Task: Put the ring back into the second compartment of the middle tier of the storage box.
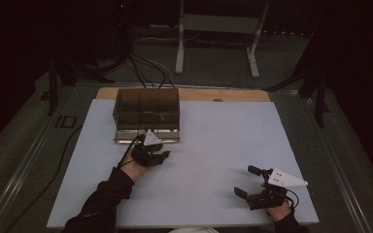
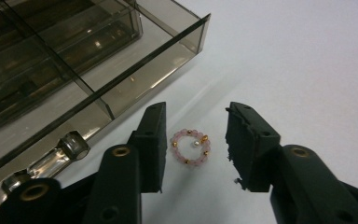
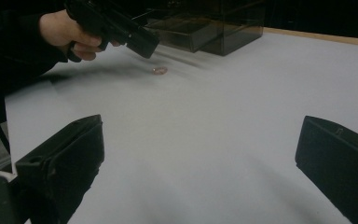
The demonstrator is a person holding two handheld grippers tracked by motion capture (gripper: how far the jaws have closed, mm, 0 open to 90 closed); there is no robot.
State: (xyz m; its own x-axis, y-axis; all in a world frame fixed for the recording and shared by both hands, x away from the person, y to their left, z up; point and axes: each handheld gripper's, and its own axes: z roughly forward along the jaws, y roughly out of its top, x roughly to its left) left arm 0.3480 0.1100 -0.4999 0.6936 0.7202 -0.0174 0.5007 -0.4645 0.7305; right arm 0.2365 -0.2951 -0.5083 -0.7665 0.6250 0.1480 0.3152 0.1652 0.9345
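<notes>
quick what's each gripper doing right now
left gripper: open, jaws either side of the small pink bead ring with gold beads on the white table, not gripping it
right gripper: open, holding nothing

A smoky clear plastic organizer box (image 1: 146,114) with an open drawer sits at the twelve o'clock end of the pale table top (image 1: 223,141). Beyond it, black cables (image 1: 145,68) and a white metal stand (image 1: 218,29) occupy the floor.

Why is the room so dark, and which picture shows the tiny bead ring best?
High view: dim room, only the white table lit. Left gripper view: bead ring sharp, glare streaks on the smoky box. Right gripper view: ring small and blurry, near gripper soft.
</notes>
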